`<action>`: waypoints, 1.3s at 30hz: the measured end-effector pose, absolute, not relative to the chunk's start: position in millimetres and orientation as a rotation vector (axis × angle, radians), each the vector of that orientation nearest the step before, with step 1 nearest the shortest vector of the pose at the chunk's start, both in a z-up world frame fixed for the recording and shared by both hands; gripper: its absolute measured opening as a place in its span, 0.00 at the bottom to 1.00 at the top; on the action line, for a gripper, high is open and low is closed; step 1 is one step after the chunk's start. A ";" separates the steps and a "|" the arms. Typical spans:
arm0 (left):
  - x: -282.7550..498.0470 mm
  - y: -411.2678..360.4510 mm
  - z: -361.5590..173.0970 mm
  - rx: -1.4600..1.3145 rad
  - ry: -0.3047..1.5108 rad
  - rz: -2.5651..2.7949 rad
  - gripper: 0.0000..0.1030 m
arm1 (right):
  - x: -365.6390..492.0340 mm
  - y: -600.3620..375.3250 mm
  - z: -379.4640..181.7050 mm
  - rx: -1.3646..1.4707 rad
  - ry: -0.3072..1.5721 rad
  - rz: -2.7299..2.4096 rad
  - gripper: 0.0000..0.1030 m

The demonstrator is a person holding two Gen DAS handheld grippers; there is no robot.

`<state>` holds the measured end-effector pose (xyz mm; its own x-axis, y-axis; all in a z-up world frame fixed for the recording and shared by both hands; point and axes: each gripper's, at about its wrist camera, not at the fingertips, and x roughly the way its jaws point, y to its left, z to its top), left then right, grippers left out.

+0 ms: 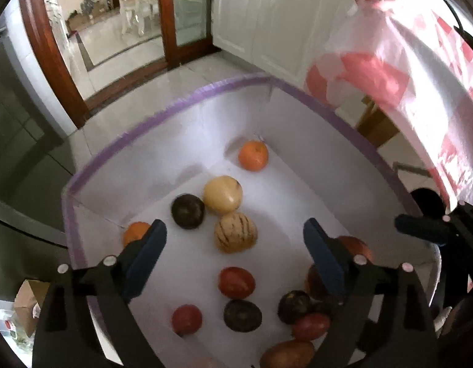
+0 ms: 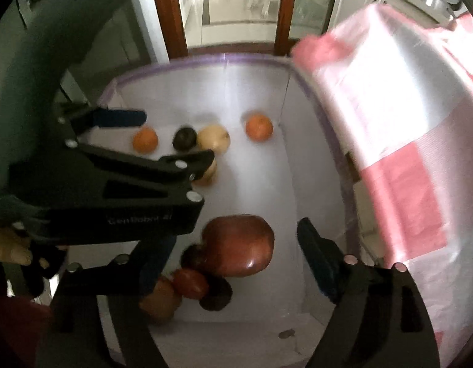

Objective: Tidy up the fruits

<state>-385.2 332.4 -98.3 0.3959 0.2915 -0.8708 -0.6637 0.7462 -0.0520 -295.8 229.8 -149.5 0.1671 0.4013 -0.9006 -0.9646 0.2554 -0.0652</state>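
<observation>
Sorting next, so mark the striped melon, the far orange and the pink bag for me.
striped melon point(image 1: 235, 236): left wrist view, middle of its striped top.
far orange point(image 1: 253, 155): left wrist view, centre of its peel.
pink bag point(image 2: 398, 184): right wrist view, pink panel.

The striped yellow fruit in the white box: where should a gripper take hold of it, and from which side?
Grip the striped yellow fruit across its rounded middle, coming from above. It lies on the floor of the white box, with a smooth yellow fruit close behind, so probably close the fingers on its free left and right sides.
</observation>
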 end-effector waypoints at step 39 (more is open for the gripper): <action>-393.8 326.7 -77.1 -0.432 1.033 0.737 0.98 | -290.2 224.3 -138.1 -0.806 0.894 0.965 0.84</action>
